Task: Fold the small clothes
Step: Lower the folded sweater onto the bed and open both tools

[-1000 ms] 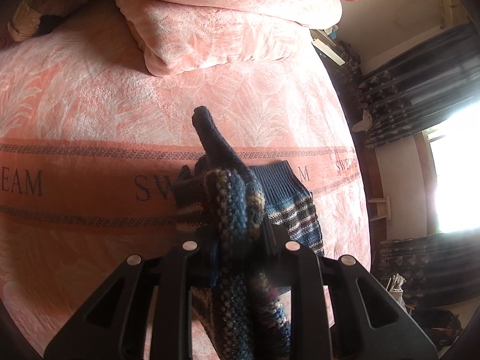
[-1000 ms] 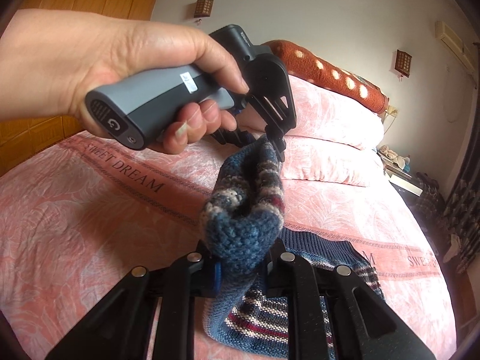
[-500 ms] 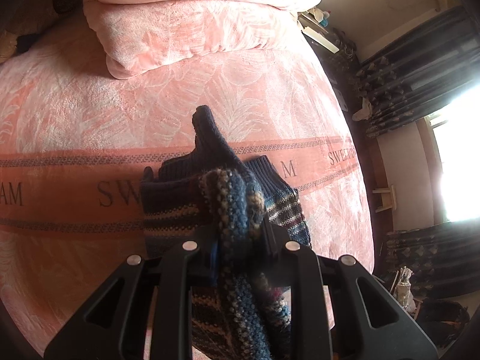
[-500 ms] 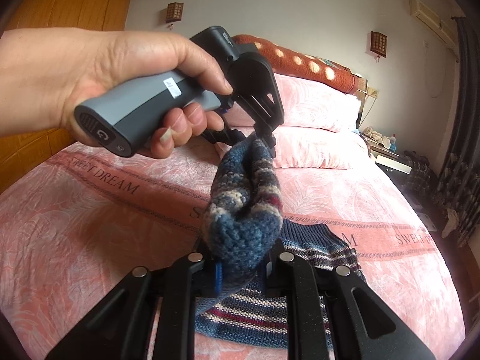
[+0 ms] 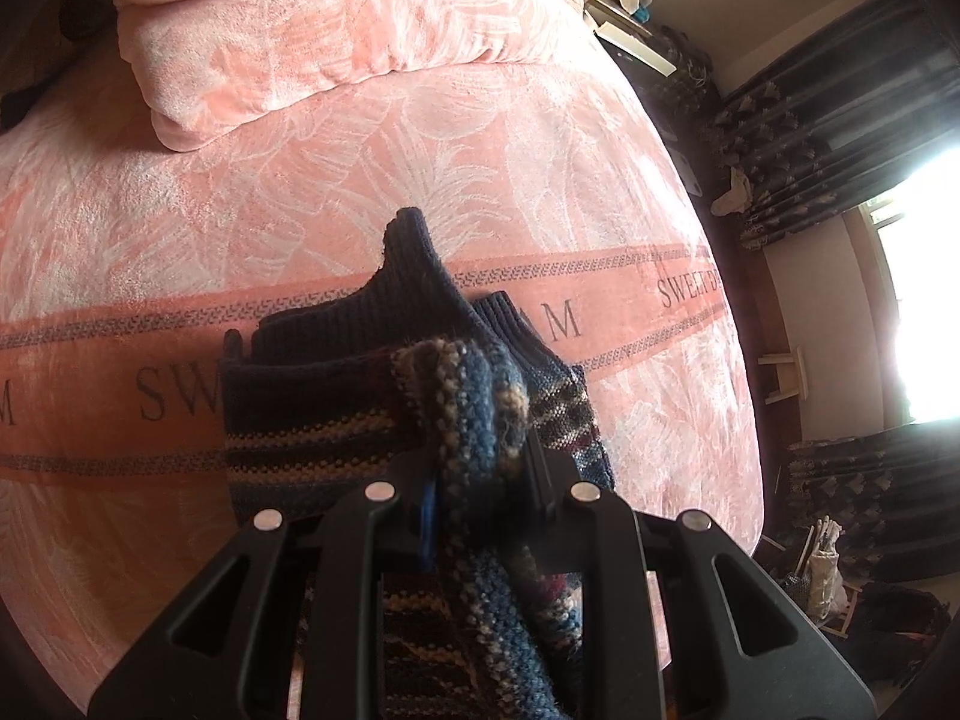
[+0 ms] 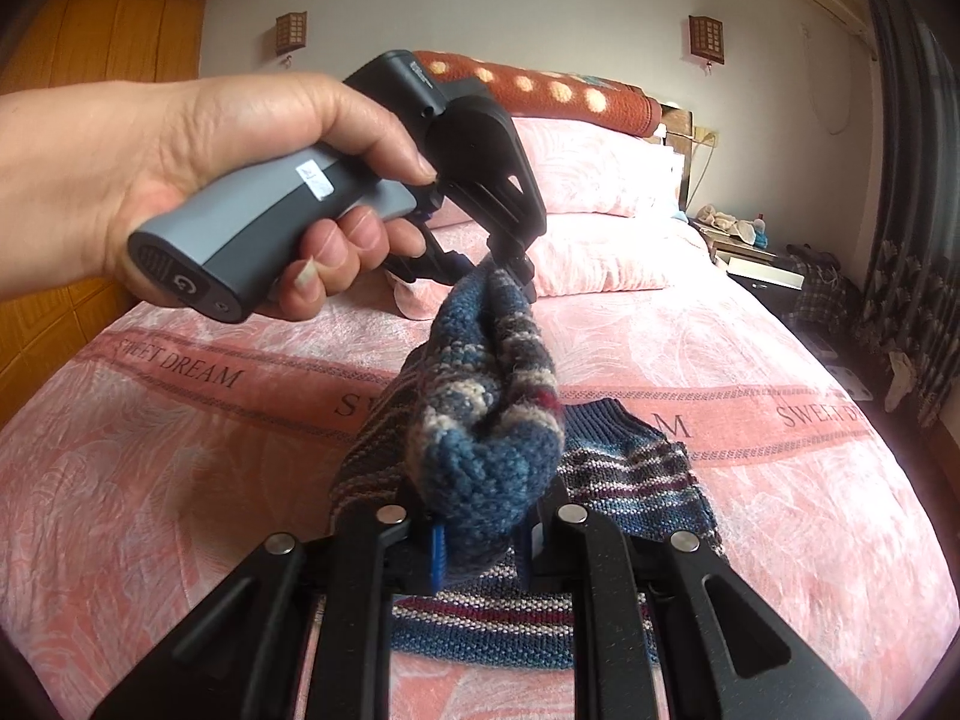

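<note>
Blue-striped knit sweater (image 6: 630, 480) (maroon and cream bands) on a pink leaf-patterned bedspread (image 6: 180, 480).

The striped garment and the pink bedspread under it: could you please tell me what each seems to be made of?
The striped garment looks like chunky knitted yarn, probably wool or acrylic: fat visible stitches, fuzzy matte surface, and a ribbed navy edge. The pink bedspread looks like soft plush fabric, perhaps fleece or velour: a short nap with a leaf pattern and a woven band of lettering.
</note>
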Demonstrator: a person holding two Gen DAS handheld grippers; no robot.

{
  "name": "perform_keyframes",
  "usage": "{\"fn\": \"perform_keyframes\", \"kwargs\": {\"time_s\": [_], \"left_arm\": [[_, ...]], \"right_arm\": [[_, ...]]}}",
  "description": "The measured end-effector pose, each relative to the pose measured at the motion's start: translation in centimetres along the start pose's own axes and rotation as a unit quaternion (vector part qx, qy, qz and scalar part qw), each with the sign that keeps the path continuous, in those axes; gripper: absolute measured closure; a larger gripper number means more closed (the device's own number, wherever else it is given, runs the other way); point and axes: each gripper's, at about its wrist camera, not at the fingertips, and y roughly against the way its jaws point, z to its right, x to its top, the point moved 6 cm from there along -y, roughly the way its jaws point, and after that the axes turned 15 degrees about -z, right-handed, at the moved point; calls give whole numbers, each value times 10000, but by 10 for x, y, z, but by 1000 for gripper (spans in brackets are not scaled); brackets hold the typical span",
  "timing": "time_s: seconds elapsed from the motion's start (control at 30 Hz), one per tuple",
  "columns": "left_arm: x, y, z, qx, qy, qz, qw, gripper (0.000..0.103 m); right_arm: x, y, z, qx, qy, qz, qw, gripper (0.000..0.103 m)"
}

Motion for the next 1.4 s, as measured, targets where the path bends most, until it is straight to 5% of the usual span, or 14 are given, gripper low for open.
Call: {"fn": "perform_keyframes", "kwargs": {"time_s": [1.4], "left_arm": [[29,-124,81,744,-352,-631,9946,83]], "right_arm": [[-56,-36,131,373,-1550,-559,9856,88]]}}
